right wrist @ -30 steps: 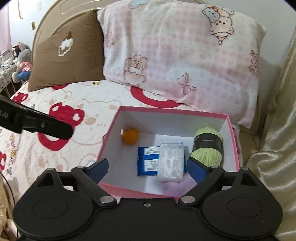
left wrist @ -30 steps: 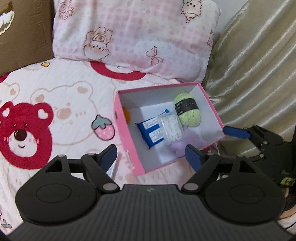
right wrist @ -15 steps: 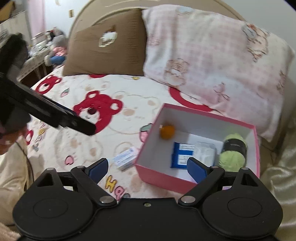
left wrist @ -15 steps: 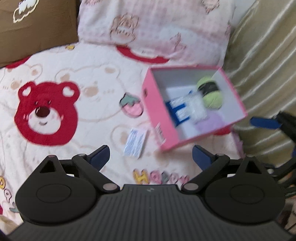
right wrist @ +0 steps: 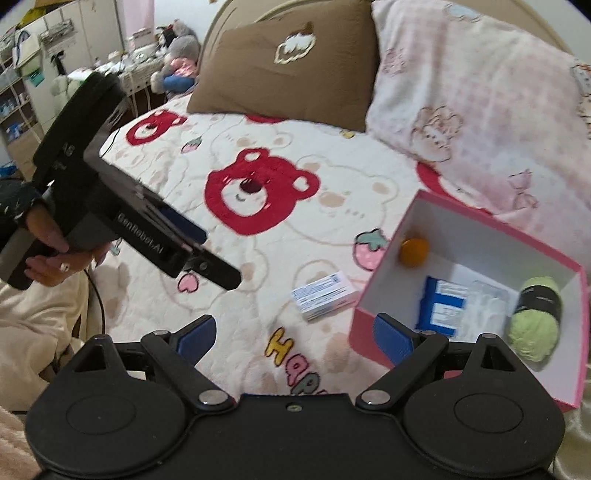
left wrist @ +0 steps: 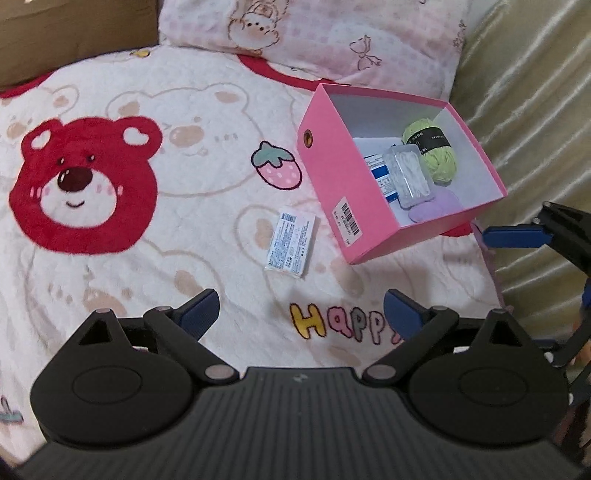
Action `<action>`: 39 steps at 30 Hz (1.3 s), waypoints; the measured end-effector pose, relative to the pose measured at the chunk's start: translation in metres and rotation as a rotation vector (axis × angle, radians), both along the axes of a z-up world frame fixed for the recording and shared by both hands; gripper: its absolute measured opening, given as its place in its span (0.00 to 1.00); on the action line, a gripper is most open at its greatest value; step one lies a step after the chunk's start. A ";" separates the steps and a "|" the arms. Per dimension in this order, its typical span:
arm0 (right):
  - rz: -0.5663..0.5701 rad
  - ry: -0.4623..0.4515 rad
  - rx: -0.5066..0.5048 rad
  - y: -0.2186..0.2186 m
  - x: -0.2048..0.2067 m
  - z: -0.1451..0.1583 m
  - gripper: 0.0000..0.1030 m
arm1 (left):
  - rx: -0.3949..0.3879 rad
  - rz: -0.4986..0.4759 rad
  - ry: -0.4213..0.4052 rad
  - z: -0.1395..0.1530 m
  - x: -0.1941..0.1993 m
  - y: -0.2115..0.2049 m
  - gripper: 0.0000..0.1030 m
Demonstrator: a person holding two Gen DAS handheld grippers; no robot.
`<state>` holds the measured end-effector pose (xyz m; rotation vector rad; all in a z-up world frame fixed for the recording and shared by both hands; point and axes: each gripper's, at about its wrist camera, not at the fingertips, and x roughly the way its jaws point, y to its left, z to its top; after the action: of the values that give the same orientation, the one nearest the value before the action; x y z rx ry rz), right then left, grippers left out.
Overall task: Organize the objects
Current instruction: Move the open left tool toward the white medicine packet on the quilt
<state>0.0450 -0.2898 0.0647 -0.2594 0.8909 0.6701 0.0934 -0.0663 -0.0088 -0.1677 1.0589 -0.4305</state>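
Observation:
A pink box [left wrist: 343, 177] with a white inside sits on the bear-print bedspread; its rim [right wrist: 491, 221] also shows in the right wrist view. It holds a green yarn ball [left wrist: 432, 151], a clear swab case [left wrist: 406, 173], a blue pack [right wrist: 441, 306], an orange ball [right wrist: 413, 251] and a lilac piece [left wrist: 436, 206]. A small white printed packet [left wrist: 291, 240] [right wrist: 325, 295] lies flat just left of the box. My left gripper [left wrist: 301, 314] hangs open and empty, short of the packet. My right gripper [right wrist: 293, 334] is open and empty, near the box's front corner.
A pink checked pillow [left wrist: 332, 33] and a brown cushion [right wrist: 291, 62] lie at the bed's head. Shiny gold fabric [left wrist: 528, 110] rises right of the box. A hand [right wrist: 48, 254] holds the left gripper's body at the bed's left side; shelves and soft toys stand behind.
Both cameras have drawn back and swung left from over the box, so the white packet has come into view. The left jaws stand a little wider. The right view has rolled.

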 end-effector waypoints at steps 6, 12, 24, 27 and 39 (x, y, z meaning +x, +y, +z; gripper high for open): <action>0.000 0.038 -0.007 0.016 0.005 -0.026 0.91 | -0.027 -0.052 -0.072 -0.017 0.000 0.001 0.93; 0.009 0.011 -0.043 0.027 0.009 -0.050 0.91 | -0.052 -0.084 -0.104 -0.035 0.005 0.009 0.90; -0.078 0.095 0.063 0.029 0.013 -0.094 0.87 | -0.078 -0.067 -0.092 -0.064 -0.002 0.031 0.90; -0.154 0.082 0.128 0.030 0.017 -0.111 0.87 | -0.094 -0.063 -0.060 -0.070 0.000 0.037 0.86; -0.326 -0.048 0.113 0.052 0.026 -0.151 0.81 | -0.168 -0.045 -0.132 -0.090 0.009 0.034 0.86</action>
<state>0.0710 -0.2379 -0.0863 -0.0262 0.8225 0.4074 0.1026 -0.0328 -0.0990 -0.2613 0.8980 -0.5637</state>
